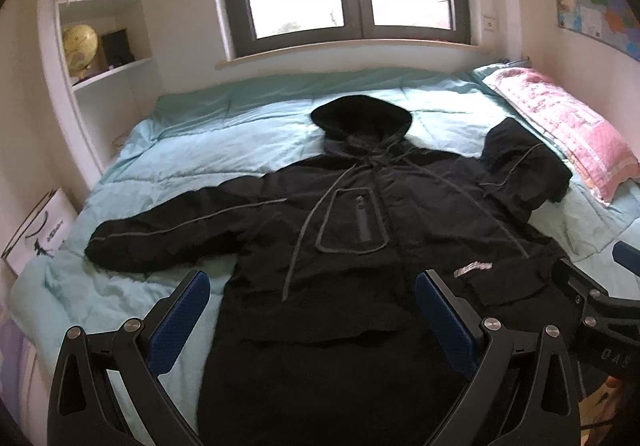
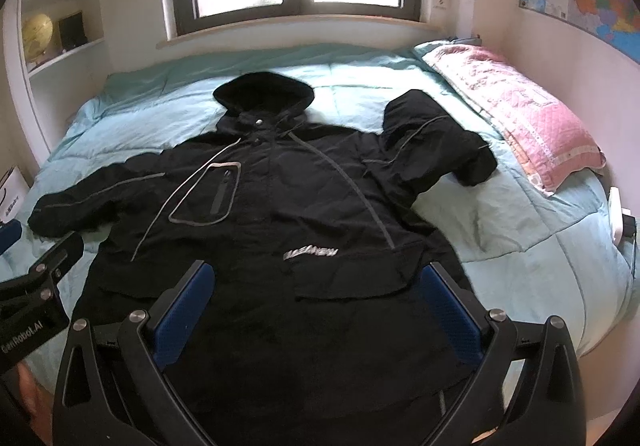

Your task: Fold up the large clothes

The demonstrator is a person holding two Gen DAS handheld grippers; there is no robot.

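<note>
A black hooded jacket (image 1: 360, 230) (image 2: 280, 213) lies face up on the bed, hood toward the window. Its left sleeve (image 1: 168, 234) stretches out flat; its right sleeve (image 2: 436, 141) is bent and bunched near the pillow. My left gripper (image 1: 312, 306) hovers open above the lower left part of the jacket, nothing between its blue pads (image 1: 180, 322). My right gripper (image 2: 316, 302) hangs open above the hem area on the right, also holding nothing. Each gripper shows at the edge of the other's view.
A light blue quilt (image 1: 192, 137) (image 2: 520, 230) covers the bed. A pink pillow (image 1: 568, 129) (image 2: 520, 105) lies at the right. White shelves with books and a globe (image 1: 80, 45) stand at the left. A window is behind the bed, a map on the right wall.
</note>
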